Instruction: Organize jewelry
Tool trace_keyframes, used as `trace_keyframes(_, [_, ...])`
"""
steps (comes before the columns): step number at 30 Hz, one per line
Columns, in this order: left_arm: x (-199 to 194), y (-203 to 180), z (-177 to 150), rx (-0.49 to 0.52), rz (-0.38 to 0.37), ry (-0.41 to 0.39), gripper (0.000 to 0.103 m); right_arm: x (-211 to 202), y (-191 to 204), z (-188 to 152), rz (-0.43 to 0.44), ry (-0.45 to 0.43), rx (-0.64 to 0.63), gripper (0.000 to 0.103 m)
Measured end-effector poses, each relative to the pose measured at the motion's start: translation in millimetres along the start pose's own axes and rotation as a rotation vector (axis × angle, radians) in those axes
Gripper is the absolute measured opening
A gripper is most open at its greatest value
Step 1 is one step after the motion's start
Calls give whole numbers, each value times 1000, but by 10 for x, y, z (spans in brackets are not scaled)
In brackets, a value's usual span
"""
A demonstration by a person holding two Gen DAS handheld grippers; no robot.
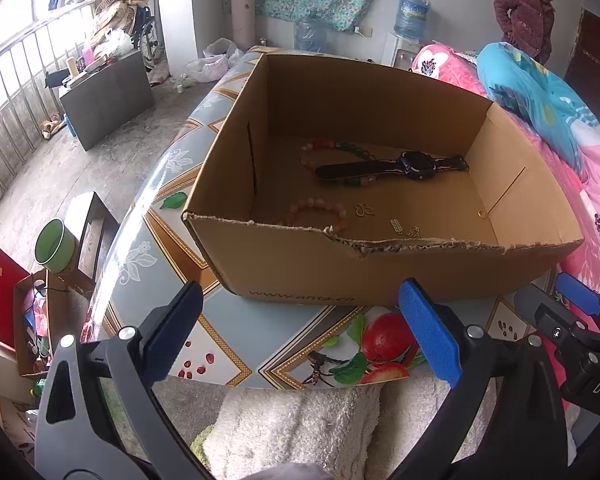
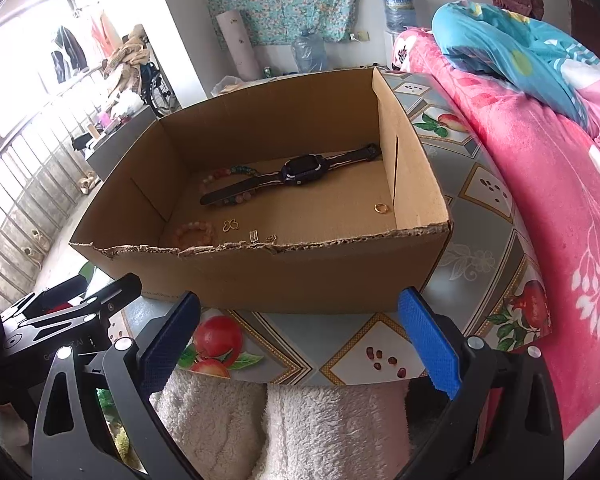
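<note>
Both the left hand-held gripper (image 1: 300,328) and right hand-held gripper (image 2: 300,332) hang spread and empty before the box (image 2: 260,276) on the bench (image 2: 340,344), so reach over its torn rim for the watch (image 2: 300,170) lying across 1 bead bracelet (image 2: 220,178)

Pink bead bracelet (image 1: 320,216) half behind torn box wall (image 1: 380,264), small gold charms (image 1: 404,229) — too tiny to identify

Left tool (image 1: 302,328) spread wide and holding nothing, right tool (image 2: 300,332) likewise, side by side
</note>
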State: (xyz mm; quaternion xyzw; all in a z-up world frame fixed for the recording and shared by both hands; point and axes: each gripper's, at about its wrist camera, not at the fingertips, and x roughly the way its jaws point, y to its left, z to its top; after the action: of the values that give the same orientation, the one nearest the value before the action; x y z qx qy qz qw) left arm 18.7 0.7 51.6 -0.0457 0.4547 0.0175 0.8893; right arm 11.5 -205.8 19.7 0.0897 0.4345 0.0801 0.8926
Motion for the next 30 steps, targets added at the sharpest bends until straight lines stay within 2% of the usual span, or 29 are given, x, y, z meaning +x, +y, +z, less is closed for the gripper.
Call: trace_keyframes(30, [24,30,-4,-5,-13,18,95,19,45,58,-8,5,-7,97])
